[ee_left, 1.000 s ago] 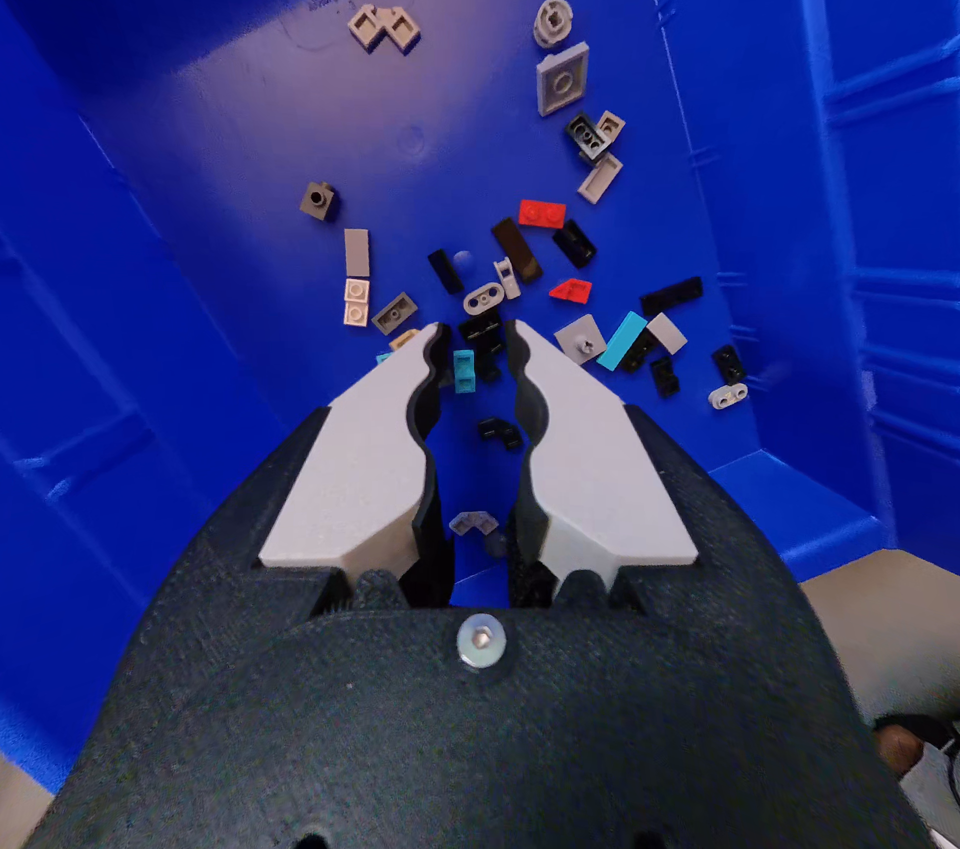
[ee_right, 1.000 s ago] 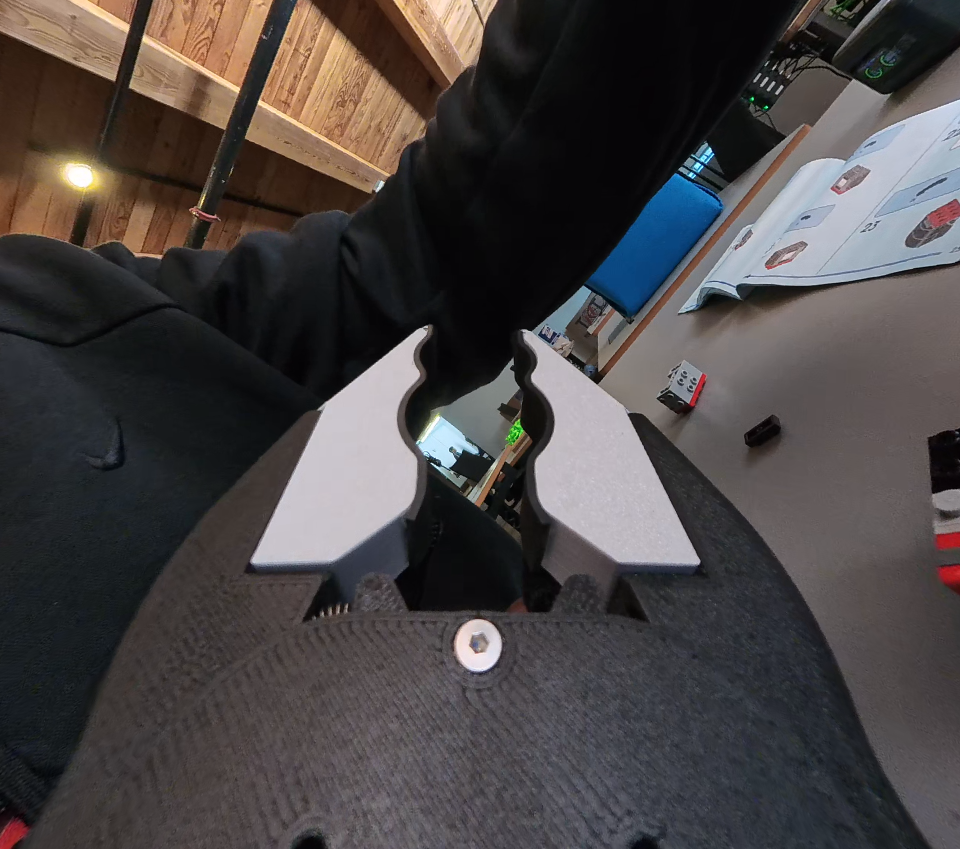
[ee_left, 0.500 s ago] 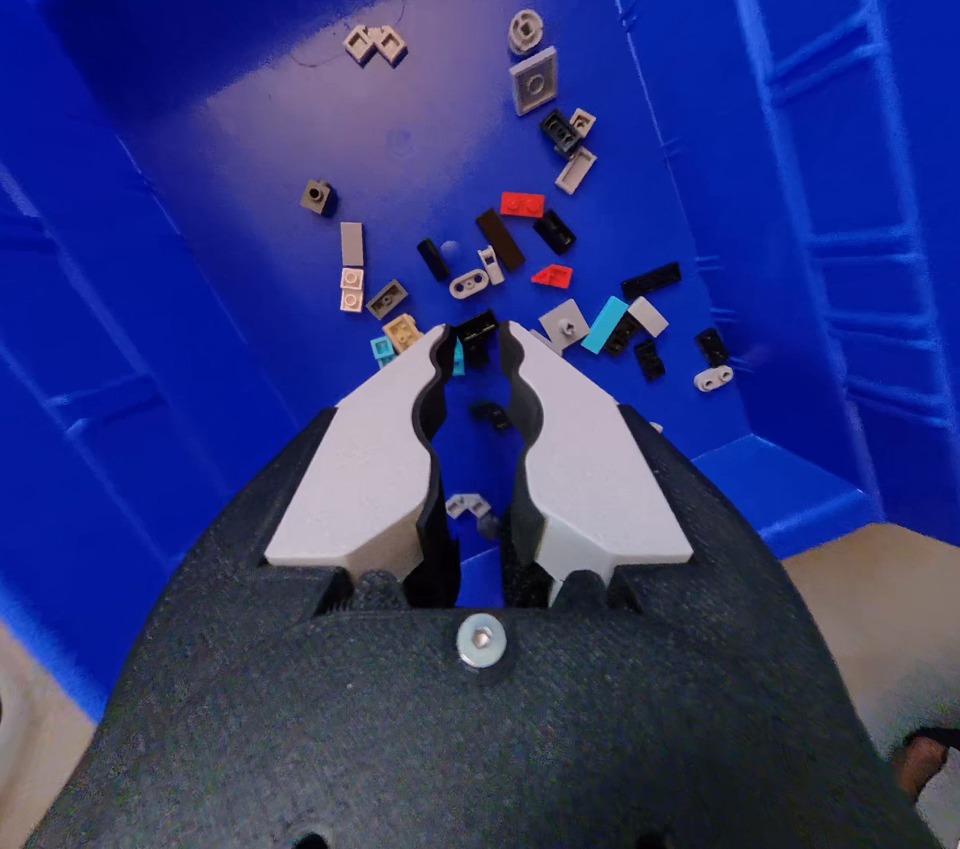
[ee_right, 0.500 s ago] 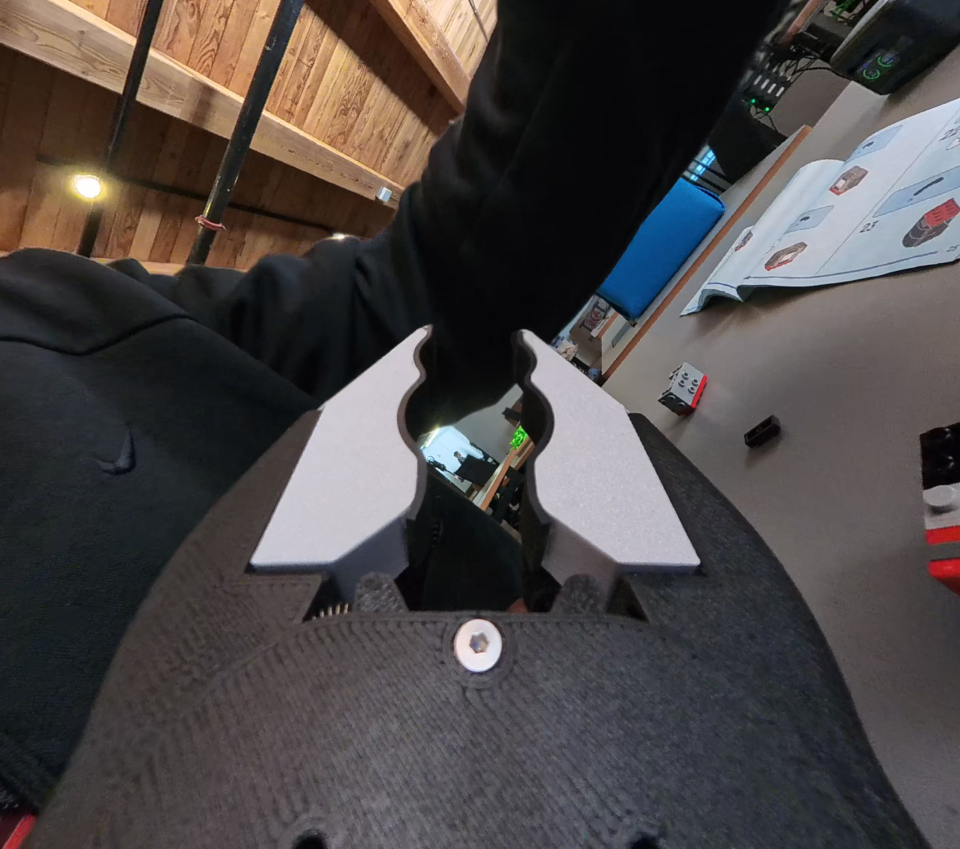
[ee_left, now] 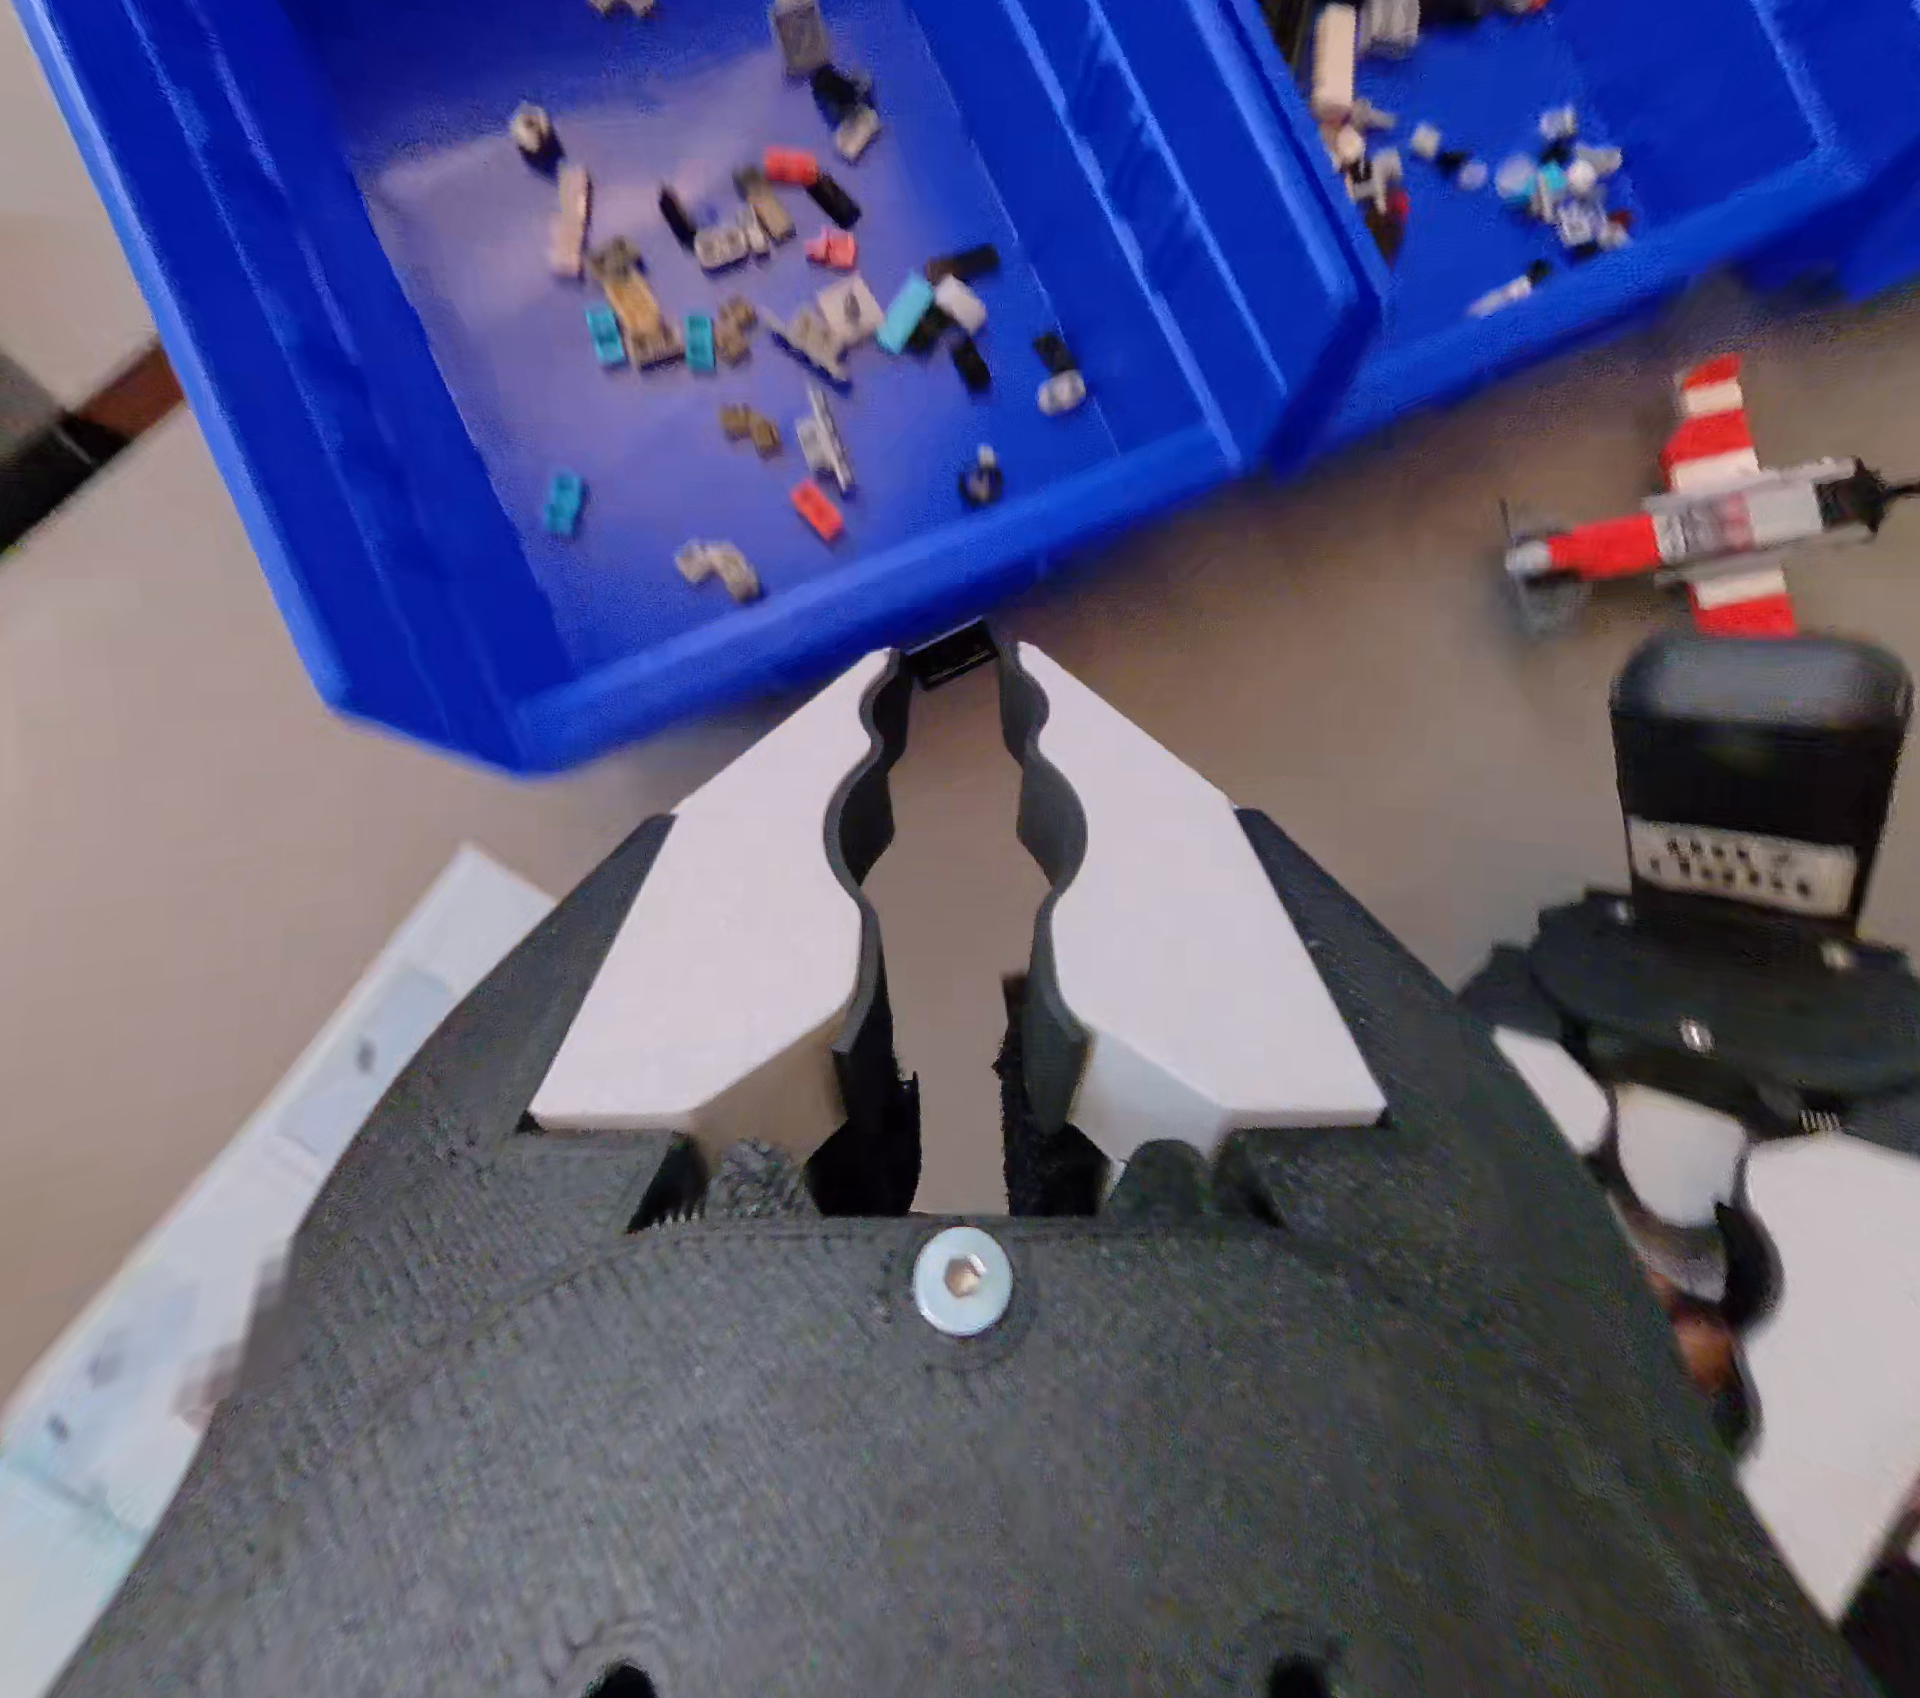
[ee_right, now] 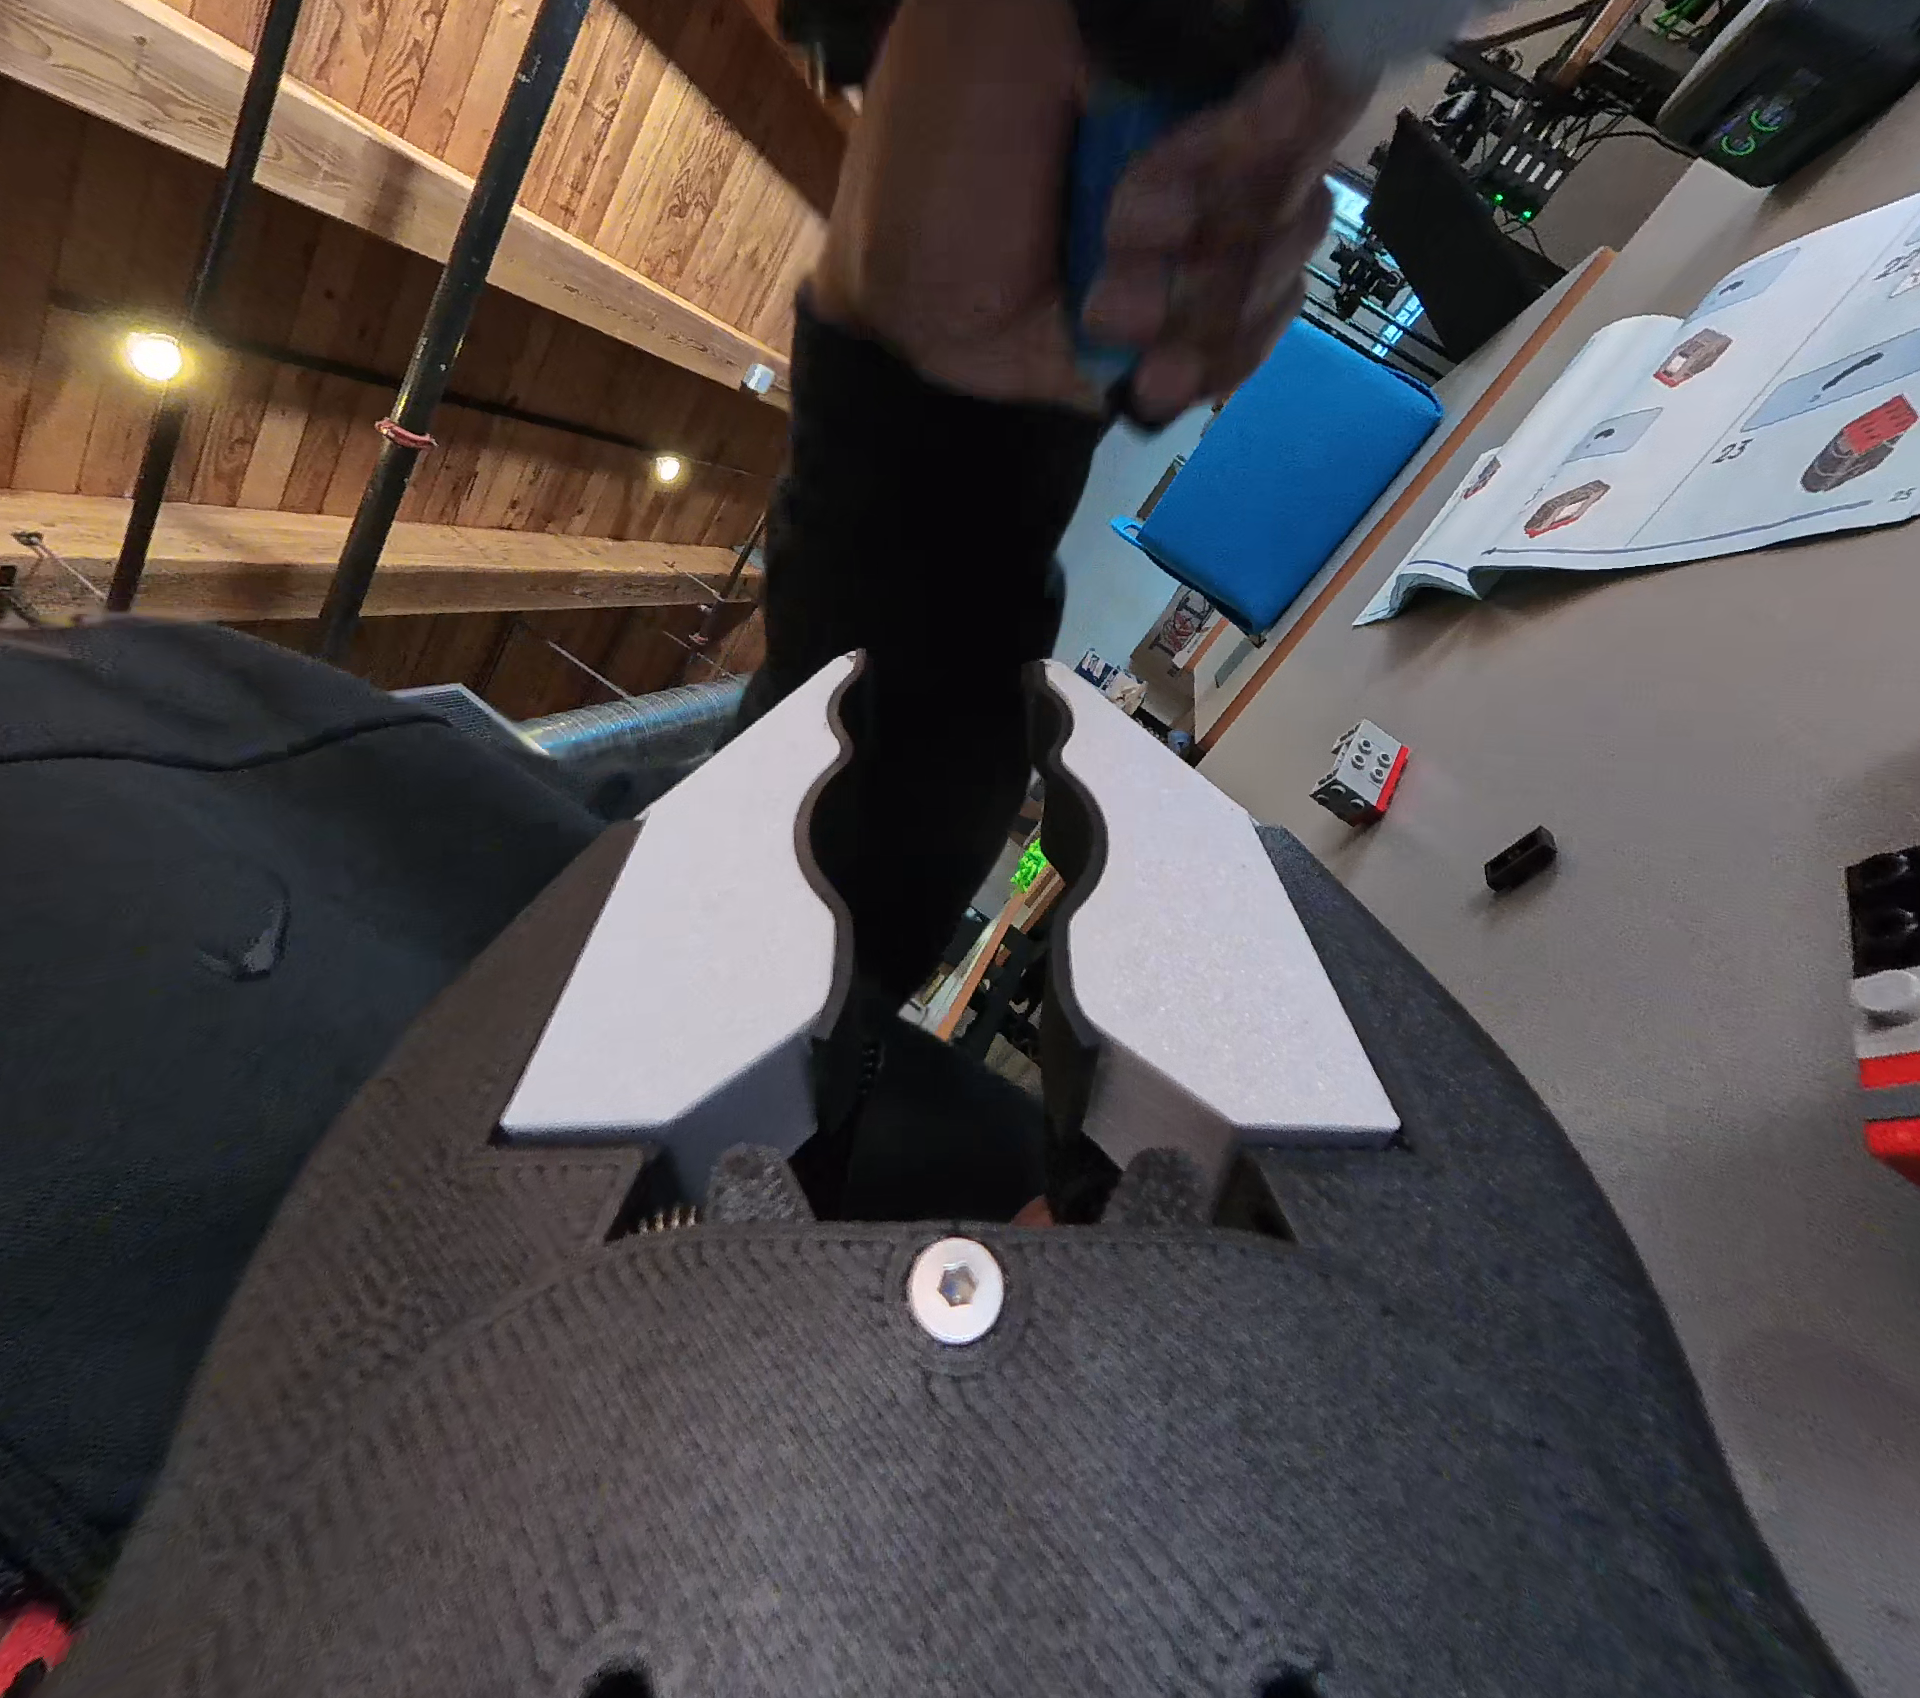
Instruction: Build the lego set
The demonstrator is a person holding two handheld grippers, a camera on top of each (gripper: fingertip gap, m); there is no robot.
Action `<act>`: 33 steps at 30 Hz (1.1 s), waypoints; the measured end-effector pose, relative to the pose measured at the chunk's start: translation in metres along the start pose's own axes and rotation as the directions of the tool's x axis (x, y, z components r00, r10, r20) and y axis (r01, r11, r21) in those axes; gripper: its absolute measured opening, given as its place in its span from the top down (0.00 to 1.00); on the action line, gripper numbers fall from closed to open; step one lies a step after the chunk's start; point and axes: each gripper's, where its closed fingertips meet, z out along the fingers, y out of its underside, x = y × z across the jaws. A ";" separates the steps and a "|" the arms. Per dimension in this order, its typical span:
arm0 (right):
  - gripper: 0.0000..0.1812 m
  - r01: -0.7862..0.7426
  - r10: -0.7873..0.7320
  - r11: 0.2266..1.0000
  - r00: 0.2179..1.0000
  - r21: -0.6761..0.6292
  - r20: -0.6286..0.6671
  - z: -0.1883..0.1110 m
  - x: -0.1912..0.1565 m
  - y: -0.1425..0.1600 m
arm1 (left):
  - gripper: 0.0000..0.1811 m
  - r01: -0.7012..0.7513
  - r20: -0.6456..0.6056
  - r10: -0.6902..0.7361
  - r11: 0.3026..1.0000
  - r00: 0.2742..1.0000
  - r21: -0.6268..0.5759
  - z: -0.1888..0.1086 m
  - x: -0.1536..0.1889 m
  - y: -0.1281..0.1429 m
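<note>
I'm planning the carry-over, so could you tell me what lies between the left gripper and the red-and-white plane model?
Bare table only, in the left wrist view: nothing sits between the left gripper, shut on a small black piece, and the plane model.

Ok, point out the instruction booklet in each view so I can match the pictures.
Left wrist view: the instruction booklet shows as blurred white pages in the lower left, beside the left gripper, which pinches a small black piece.
Right wrist view: the instruction booklet lies open at the upper right edge.
Shared landmark: the tan table that it lies on.
</note>
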 end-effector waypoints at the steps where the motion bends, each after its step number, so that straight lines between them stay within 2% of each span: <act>1: 0.84 0.000 0.000 1.000 1.000 -0.001 0.001 0.000 0.000 0.000 | 0.90 0.018 0.002 -0.018 1.000 1.000 -0.001 -0.006 0.004 0.016; 7: 0.84 0.001 -0.001 1.000 1.000 -0.007 -0.001 0.001 0.000 0.001 | 0.90 0.118 0.055 -0.113 0.989 0.992 -0.091 -0.027 0.017 0.109; 11: 0.84 0.002 -0.002 1.000 1.000 -0.008 -0.004 0.001 0.000 0.001 | 0.90 0.162 0.077 -0.153 0.978 0.985 -0.130 -0.033 0.020 0.142; 19: 0.84 0.005 -0.005 1.000 1.000 -0.007 -0.007 0.001 0.001 0.002 | 0.90 0.165 0.098 -0.147 0.965 0.984 -0.206 -0.021 0.020 0.167; 33: 0.84 -0.002 0.002 1.000 1.000 -0.004 -0.003 0.000 0.001 0.001 | 0.90 0.170 0.080 -0.153 0.949 0.985 -0.264 -0.013 0.023 0.180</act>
